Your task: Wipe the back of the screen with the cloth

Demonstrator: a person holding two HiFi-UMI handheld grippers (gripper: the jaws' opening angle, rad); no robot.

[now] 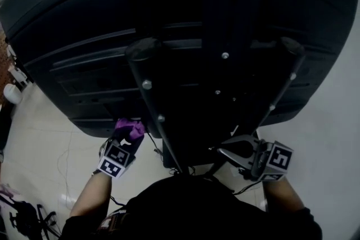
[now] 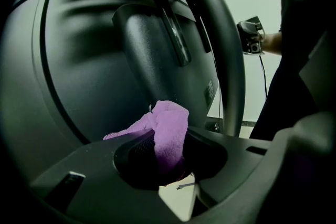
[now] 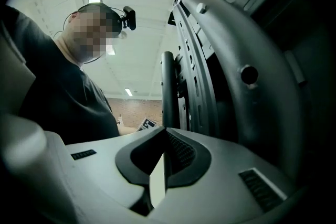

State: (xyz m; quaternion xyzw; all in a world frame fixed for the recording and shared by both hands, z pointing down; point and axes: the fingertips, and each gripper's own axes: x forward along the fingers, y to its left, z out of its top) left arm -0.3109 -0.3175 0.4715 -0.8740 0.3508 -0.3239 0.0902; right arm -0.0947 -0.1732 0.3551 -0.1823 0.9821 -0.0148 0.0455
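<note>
The screen's dark ribbed back (image 1: pixel 112 36) fills the head view, with two black stand legs (image 1: pixel 153 99) running down towards me. My left gripper (image 1: pixel 128 136) is shut on a purple cloth (image 1: pixel 129 128) at the screen's lower left edge. In the left gripper view the cloth (image 2: pixel 169 126) bunches up between the jaws, close to the curved back panel (image 2: pixel 79 60); whether they touch is unclear. My right gripper (image 1: pixel 228 150) hangs shut and empty below the right stand leg (image 1: pixel 277 97). In its own view the jaws (image 3: pixel 164 136) meet beside the leg (image 3: pixel 236 71).
Pale tiled floor (image 1: pixel 45 137) lies under and around the screen. Cables (image 1: pixel 63 174) trail at the lower left, and small white objects (image 1: pixel 11 93) sit at the left edge. My dark-clothed body (image 1: pixel 191 211) is close behind both grippers.
</note>
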